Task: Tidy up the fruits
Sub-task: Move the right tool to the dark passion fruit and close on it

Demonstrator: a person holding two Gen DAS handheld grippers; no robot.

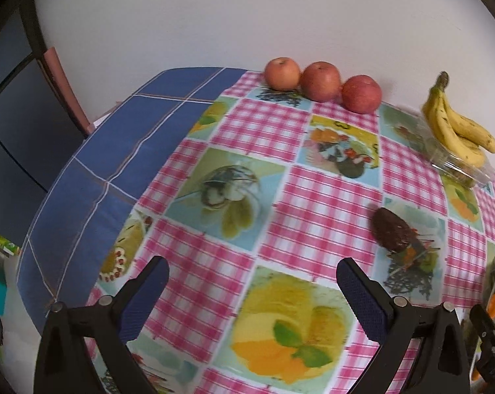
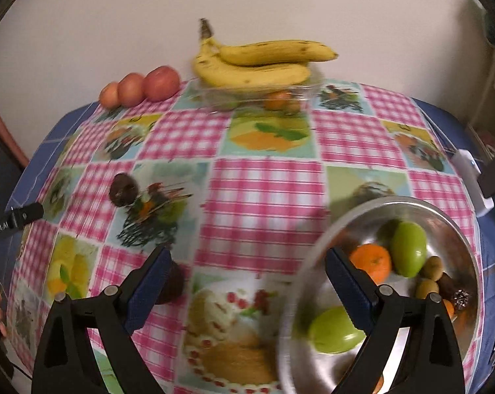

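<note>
Left gripper (image 1: 252, 274) jaws wide, holding nothing; right gripper (image 2: 247, 264) jaws wide, empty, beside metal bowl (image 2: 457, 226)

Both wrist fisheyes look steeply down across the table (image 1: 329, 197) toward the wall, sharing the apples (image 1: 321, 80), bananas (image 2: 257, 62) and dark fruit (image 1: 392, 229); the right view sits further right.
</note>
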